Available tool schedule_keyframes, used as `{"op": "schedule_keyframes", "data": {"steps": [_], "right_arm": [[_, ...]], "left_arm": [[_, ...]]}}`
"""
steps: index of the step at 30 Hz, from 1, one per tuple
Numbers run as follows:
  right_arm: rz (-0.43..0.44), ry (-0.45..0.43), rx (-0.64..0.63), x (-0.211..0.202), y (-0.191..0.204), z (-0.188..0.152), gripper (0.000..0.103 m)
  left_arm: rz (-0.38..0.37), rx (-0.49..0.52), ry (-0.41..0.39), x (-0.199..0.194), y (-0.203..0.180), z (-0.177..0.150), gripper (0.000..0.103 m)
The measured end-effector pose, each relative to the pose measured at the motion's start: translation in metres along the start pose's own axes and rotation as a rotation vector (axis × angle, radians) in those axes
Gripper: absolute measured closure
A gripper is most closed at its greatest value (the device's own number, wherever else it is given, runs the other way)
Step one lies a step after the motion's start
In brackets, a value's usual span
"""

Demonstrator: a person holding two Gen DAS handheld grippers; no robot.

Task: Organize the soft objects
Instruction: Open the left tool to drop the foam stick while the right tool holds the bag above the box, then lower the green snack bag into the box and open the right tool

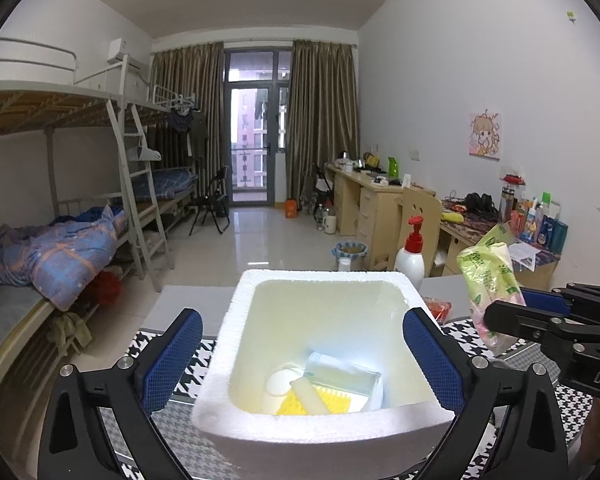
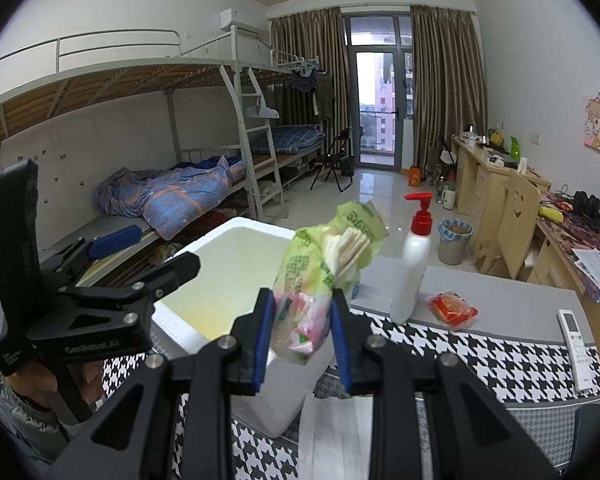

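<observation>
A white foam box (image 1: 236,344) sits on a houndstooth-covered table (image 2: 500,356), holding a yellow sponge (image 1: 296,404), a sachet (image 1: 340,378) and a round pad (image 1: 280,382). The left gripper (image 1: 302,360), fingers spread wide, straddles the box. Beside it, the right gripper (image 2: 300,332) pinches a green plastic pack of cotton pads (image 2: 324,264), held upright in the air near a pump bottle (image 2: 414,264).

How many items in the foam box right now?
4 visible in the foam box, clustered on its floor: round white pad, clear packet, pale strip, yellow mesh piece. More may be hidden underneath.
</observation>
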State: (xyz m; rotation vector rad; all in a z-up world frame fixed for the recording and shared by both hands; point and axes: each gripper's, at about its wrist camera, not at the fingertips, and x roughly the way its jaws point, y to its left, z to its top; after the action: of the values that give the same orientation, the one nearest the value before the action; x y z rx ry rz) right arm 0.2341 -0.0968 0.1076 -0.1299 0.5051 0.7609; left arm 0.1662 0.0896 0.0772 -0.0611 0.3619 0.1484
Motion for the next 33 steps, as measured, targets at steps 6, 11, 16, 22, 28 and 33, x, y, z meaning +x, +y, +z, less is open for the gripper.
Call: {"op": "schedule_keyframes", "data": {"steps": [6, 11, 16, 22, 28, 33], "right_arm": [[0.01, -0.004, -0.009, 0.002, 0.002, 0.005, 0.071], [0.023, 0.001, -0.02, 0.006, 0.005, 0.008, 0.071], [0.036, 0.002, -0.03, 0.011, 0.011, 0.01, 0.071], [0.043, 0.01, -0.038, 0.017, 0.015, 0.012, 0.071], [0.052, 0.015, -0.044, 0.021, 0.019, 0.013, 0.071], [0.061, 0.024, -0.053, 0.025, 0.019, 0.012, 0.071]], "left_arm": [[0.03, -0.016, -0.015, -0.007, 0.01, 0.0, 0.001], [0.045, -0.028, -0.026, -0.011, 0.016, 0.0, 0.001], [0.054, -0.039, -0.027, -0.013, 0.022, -0.002, 0.001], [0.063, -0.046, -0.026, -0.017, 0.028, -0.006, 0.001], [0.068, -0.056, -0.027, -0.024, 0.036, -0.009, 0.001], [0.069, -0.06, -0.028, -0.025, 0.038, -0.009, 0.001]]}}
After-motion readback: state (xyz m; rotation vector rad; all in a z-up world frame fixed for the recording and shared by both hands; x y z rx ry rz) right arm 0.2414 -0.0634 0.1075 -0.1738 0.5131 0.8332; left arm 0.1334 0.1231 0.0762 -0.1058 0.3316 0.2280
